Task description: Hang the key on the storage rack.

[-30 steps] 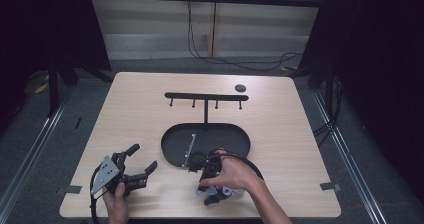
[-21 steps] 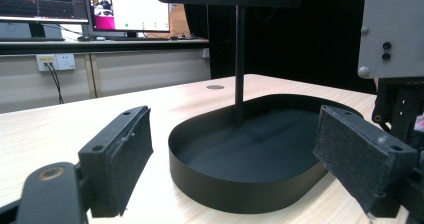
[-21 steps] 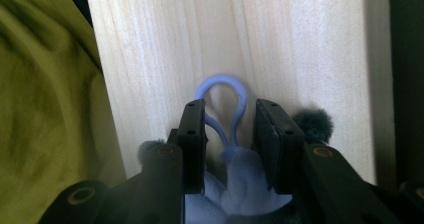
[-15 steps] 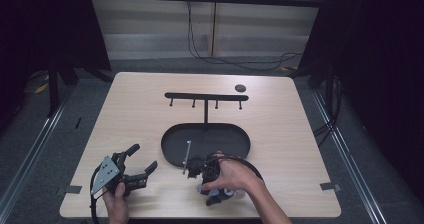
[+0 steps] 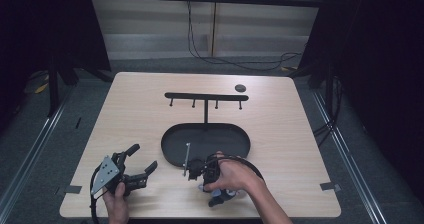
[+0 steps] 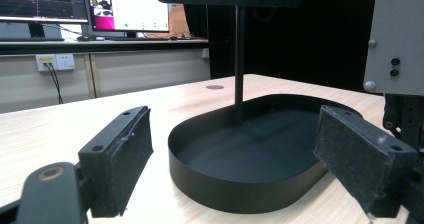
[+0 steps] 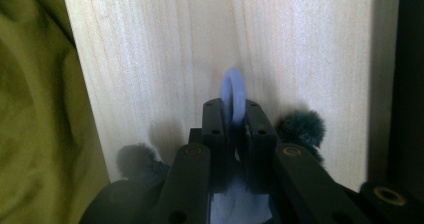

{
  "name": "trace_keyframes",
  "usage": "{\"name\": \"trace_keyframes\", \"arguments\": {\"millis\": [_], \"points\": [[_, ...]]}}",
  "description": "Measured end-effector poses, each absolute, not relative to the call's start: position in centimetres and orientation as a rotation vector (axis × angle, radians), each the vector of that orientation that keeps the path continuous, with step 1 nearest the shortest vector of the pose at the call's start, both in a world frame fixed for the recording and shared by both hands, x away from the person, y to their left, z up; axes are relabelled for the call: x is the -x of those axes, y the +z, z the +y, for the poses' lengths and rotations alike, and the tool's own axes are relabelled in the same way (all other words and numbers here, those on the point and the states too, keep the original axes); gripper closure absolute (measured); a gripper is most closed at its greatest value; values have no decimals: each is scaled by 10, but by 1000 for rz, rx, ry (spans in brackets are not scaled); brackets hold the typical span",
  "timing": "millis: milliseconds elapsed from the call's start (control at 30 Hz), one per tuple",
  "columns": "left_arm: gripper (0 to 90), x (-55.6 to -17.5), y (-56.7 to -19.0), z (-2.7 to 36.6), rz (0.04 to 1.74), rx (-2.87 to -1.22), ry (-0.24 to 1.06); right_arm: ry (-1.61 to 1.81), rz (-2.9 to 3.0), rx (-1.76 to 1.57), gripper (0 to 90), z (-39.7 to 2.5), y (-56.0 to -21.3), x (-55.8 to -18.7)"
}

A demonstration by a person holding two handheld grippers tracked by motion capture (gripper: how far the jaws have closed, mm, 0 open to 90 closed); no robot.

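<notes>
A pale blue ring (image 7: 233, 86) stands on edge between the jaws of my right gripper (image 7: 231, 116), which is shut on it just above the wooden tabletop. From above, that gripper (image 5: 218, 196) sits under the person's hand near the table's front edge, just in front of the black oval tray (image 5: 210, 141). My left gripper (image 5: 144, 157) rests at the front left, open and holding nothing. Through its wide jaws (image 6: 235, 149) I see the tray's wall (image 6: 240, 184) and the rack's post (image 6: 240, 59).
A black T-shaped rack (image 5: 206, 96) with several hooks rises from the tray's far side. A small dark disc (image 5: 240, 88) lies on the table behind it. Green cloth (image 7: 35, 109) is close beside the right gripper. Cables (image 5: 225, 59) trail on the floor behind the table.
The right hand and its gripper have shifted slightly near the tray's front rim. The left gripper has stayed where it was.
</notes>
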State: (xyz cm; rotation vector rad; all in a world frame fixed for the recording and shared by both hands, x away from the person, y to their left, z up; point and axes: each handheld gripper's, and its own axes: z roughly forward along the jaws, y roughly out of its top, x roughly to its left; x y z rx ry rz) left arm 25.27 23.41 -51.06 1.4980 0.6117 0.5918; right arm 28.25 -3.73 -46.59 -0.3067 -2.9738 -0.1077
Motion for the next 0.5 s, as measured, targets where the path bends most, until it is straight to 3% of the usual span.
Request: {"name": "trace_keyframes", "arguments": {"millis": [67,500], "points": [[153,-253,-511,234,611,-1499,593,-103,-2969,279,870,-36,-467,-281],[152,-253,-511,234,612,-1498,589,-131,-2957,300,877,-39,-458,-285]]}}
